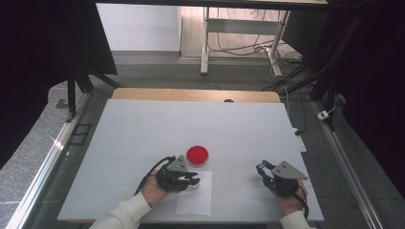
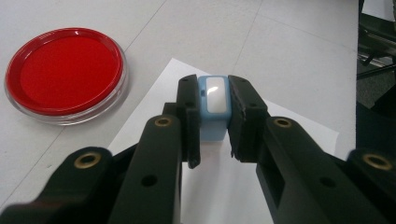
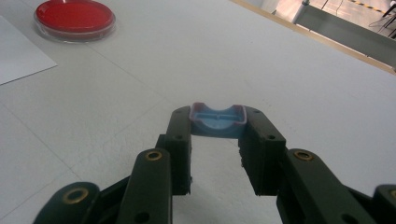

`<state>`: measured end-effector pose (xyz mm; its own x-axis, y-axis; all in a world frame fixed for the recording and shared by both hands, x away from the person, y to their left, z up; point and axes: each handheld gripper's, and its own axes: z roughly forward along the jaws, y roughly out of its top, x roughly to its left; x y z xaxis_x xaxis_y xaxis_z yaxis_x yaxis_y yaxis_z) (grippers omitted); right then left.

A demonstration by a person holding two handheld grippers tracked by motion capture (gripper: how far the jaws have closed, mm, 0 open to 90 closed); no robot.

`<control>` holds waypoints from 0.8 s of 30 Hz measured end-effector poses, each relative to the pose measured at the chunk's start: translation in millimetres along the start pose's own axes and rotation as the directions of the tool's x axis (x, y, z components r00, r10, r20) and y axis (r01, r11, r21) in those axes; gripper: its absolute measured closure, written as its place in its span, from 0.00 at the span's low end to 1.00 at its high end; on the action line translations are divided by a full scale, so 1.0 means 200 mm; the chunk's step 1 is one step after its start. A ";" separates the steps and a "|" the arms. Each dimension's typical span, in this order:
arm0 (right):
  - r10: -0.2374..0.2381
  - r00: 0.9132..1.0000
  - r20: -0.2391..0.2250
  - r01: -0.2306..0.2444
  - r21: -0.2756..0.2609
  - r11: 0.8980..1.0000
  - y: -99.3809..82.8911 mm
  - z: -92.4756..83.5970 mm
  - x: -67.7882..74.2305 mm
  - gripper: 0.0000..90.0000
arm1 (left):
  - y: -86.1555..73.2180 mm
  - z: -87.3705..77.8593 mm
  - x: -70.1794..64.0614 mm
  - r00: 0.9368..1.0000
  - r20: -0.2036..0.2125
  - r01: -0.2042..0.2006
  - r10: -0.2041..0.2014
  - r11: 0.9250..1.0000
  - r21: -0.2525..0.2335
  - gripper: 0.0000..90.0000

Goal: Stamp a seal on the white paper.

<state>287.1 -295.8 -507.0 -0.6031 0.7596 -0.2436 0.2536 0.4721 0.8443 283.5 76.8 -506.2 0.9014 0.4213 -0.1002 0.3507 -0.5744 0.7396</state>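
My left gripper is shut on a small light-blue stamp with a white glossy top, held just over a white sheet of paper near the table's front edge. A round red ink pad in a clear dish lies just beyond the paper. Over at the front right, my right gripper is shut on a shallow blue cap with a pinkish rim, low over the tabletop. In the right gripper view the ink pad and a paper corner sit far left.
The white tabletop stretches wide beyond the pad, with a wooden strip along its far edge. Metal rails run along both sides on the floor. Desk legs and cables stand behind the table.
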 end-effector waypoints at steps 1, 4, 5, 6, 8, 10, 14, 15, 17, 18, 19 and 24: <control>0.002 1.000 0.000 -0.002 0.001 1.000 0.00 0.00 0.00 0.72 | 0.00 0.00 0.00 1.000 -0.001 0.000 0.000 1.000 0.000 0.84; 0.002 1.000 0.000 -0.002 0.001 1.000 0.00 0.00 0.00 0.72 | 0.00 0.00 0.00 1.000 -0.005 -0.002 0.002 1.000 0.003 0.84; 0.001 1.000 0.000 -0.001 0.000 1.000 0.00 0.00 0.00 0.72 | 0.00 0.00 0.00 1.000 -0.005 -0.004 0.004 1.000 0.005 0.84; 0.001 1.000 0.000 -0.001 0.000 1.000 0.00 0.00 0.00 0.72 | 0.00 0.00 0.00 1.000 -0.004 -0.010 0.010 1.000 0.010 0.84; 0.001 1.000 0.000 -0.001 0.000 1.000 0.00 0.00 0.00 0.72 | 0.00 0.01 0.00 1.000 -0.007 -0.013 0.013 1.000 0.014 0.84; 0.001 1.000 0.000 -0.001 0.001 1.000 0.00 0.00 0.00 0.72 | 0.00 0.01 -0.01 1.000 -0.009 -0.016 0.016 1.000 0.019 0.84; 0.002 1.000 0.001 -0.002 0.001 1.000 0.00 0.00 0.00 0.72 | 0.00 0.01 -0.01 1.000 -0.009 -0.016 0.016 1.000 0.020 0.84; 0.002 1.000 0.001 -0.002 0.001 1.000 0.00 0.00 0.00 0.72 | 0.00 0.02 -0.01 1.000 -0.007 -0.016 0.016 1.000 0.022 0.84; 0.002 1.000 0.001 -0.002 0.001 1.000 0.00 0.00 0.00 0.72 | 0.00 0.02 -0.01 1.000 -0.008 -0.018 0.018 1.000 0.025 0.84; 0.002 1.000 0.001 -0.002 0.001 1.000 0.00 0.00 0.00 0.72 | 0.00 0.02 -0.01 1.000 -0.007 -0.017 0.017 1.000 0.025 0.84; 0.002 1.000 0.001 -0.002 0.001 1.000 0.00 0.00 0.00 0.72 | 0.00 0.02 -0.01 1.000 -0.007 -0.018 0.018 1.000 0.026 0.84; 0.001 1.000 0.001 -0.001 0.000 1.000 0.00 0.00 0.00 0.72 | 0.00 0.02 -0.01 1.000 -0.005 -0.012 0.012 0.999 0.031 0.84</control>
<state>287.0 -295.9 -506.9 -0.6021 0.7606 -0.2429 0.2545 0.4711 0.8445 283.5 73.7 -508.6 0.9043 0.4178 -0.0880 0.3477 -0.6009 0.7198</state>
